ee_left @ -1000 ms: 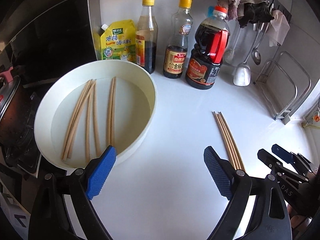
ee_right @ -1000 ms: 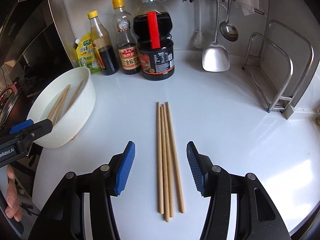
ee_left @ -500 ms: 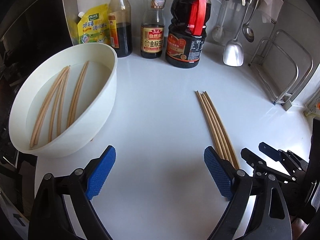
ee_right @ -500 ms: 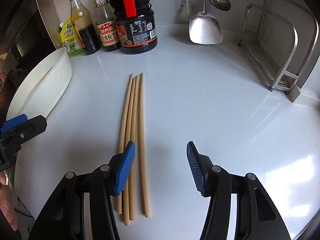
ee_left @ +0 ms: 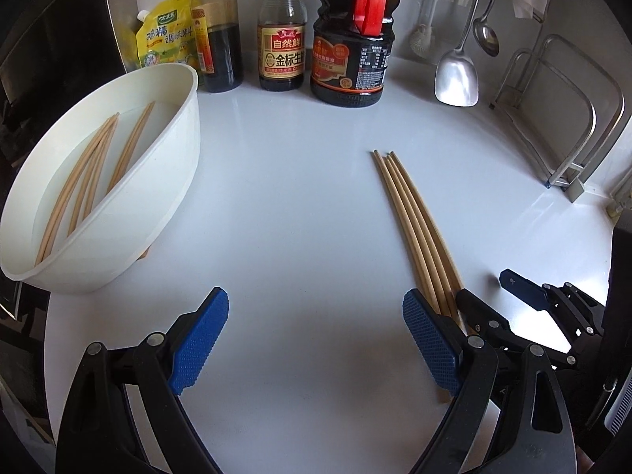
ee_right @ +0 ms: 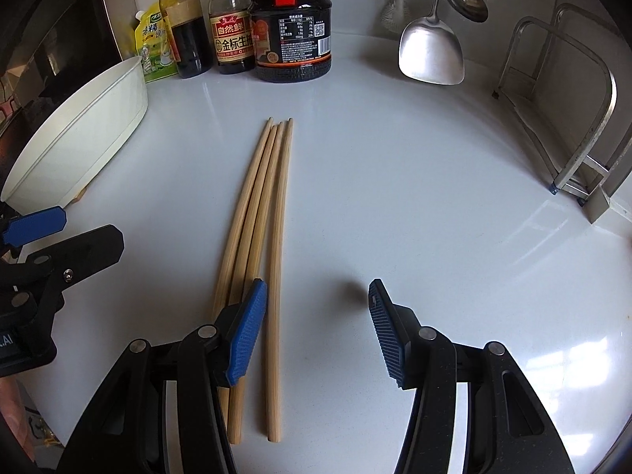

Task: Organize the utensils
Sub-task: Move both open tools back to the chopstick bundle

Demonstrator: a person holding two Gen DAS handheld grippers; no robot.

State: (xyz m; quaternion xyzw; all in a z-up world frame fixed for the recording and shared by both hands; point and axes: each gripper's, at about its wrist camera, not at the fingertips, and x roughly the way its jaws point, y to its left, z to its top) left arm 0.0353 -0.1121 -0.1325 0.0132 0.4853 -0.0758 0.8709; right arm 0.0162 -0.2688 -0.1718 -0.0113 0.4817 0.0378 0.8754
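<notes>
Several wooden chopsticks (ee_left: 410,221) lie side by side on the white counter; they also show in the right wrist view (ee_right: 260,213). A white bowl (ee_left: 173,150) at the left holds several more chopsticks (ee_left: 87,181); its outer wall shows in the right wrist view (ee_right: 79,134). My left gripper (ee_left: 316,339) is open and empty, low over the counter between the bowl and the loose chopsticks. My right gripper (ee_right: 316,335) is open and empty, its left finger (ee_right: 247,331) over the near ends of the loose chopsticks. It shows in the left wrist view (ee_left: 525,296).
Sauce bottles (ee_left: 347,39) and a yellow pouch (ee_left: 166,35) stand along the back wall. A metal spatula (ee_left: 458,75) and a ladle (ee_left: 486,35) hang at the back right. A wire rack (ee_left: 565,126) stands at the right. A dark stove area lies left of the bowl.
Both grippers have sunk lower and pulled back toward the counter's front. The right gripper has shifted right, so the loose chopsticks now sit under its left finger. Both stay open.
</notes>
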